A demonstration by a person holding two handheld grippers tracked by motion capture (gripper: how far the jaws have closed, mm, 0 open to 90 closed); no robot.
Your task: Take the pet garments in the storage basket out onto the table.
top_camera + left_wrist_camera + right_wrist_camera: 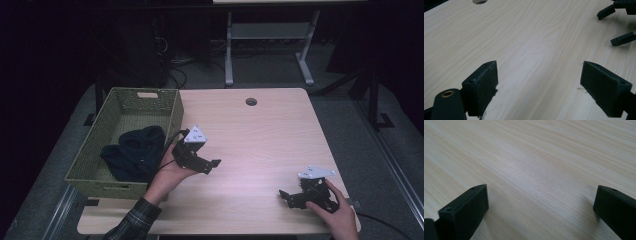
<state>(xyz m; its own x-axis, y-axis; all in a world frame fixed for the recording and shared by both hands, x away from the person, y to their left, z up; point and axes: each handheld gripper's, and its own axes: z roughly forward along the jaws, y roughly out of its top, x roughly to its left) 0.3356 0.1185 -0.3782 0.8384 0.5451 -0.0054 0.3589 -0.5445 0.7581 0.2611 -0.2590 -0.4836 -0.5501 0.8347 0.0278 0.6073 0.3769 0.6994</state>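
A dark blue garment (pixel 134 150) lies crumpled inside a woven green basket (pixel 176 111) at the table's left edge. Just right of the basket, a hand holds my left gripper (pixel 214 165) above the wood, pointing right. Its jaws stand wide apart in the left gripper view, so the left gripper (pixel 540 66) is open with bare table between them. My right gripper (pixel 285 197) rests low near the front right corner, pointing left. In its own view the right gripper (pixel 541 188) is open over bare wood. Its two fingertips (pixel 605 12) also appear far off in the left gripper view.
The light wooden table (pixel 260 145) has a round cable hole (pixel 251 101) near its far edge, also visible as the hole (pixel 479 1) in the left gripper view. A desk frame (pixel 270 35) and cables stand on the dark floor beyond.
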